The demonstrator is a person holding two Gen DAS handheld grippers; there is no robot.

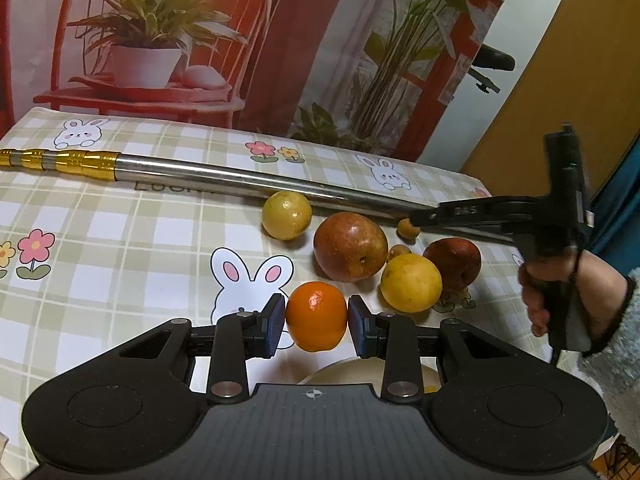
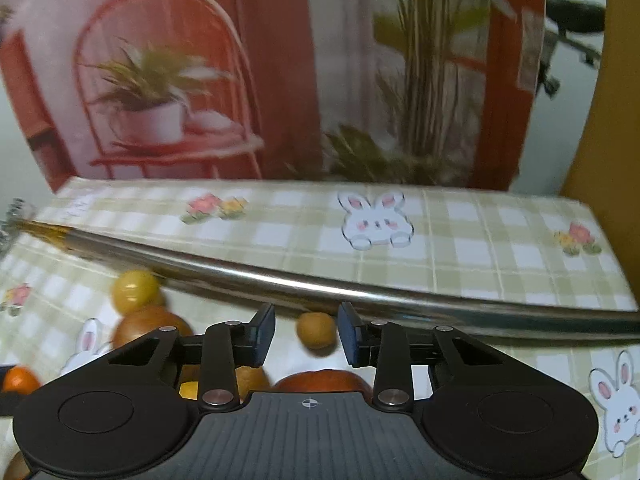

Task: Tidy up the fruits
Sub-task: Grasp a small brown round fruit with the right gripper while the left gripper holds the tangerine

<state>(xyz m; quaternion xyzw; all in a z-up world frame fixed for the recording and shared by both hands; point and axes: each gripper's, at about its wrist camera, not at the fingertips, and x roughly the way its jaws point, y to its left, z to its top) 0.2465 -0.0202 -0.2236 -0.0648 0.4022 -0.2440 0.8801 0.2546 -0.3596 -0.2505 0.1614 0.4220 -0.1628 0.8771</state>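
My left gripper (image 1: 316,317) is shut on an orange tangerine (image 1: 316,316), held above the rim of a cream bowl (image 1: 344,372). Beyond it on the table lie a big red apple (image 1: 350,246), a darker red apple (image 1: 454,262), two yellow fruits (image 1: 286,215) (image 1: 411,282) and small yellow-brown fruits (image 1: 408,228). My right gripper (image 2: 307,330) is open, its fingers on either side of a small yellow-brown fruit (image 2: 315,330) without touching it. The right gripper also shows in the left wrist view (image 1: 424,216), reaching in from the right.
A long steel pole with a gold end (image 1: 224,174) lies across the checked bunny tablecloth (image 1: 100,240) just behind the fruits; it also crosses the right wrist view (image 2: 320,286). A printed backdrop (image 1: 280,40) stands behind the table.
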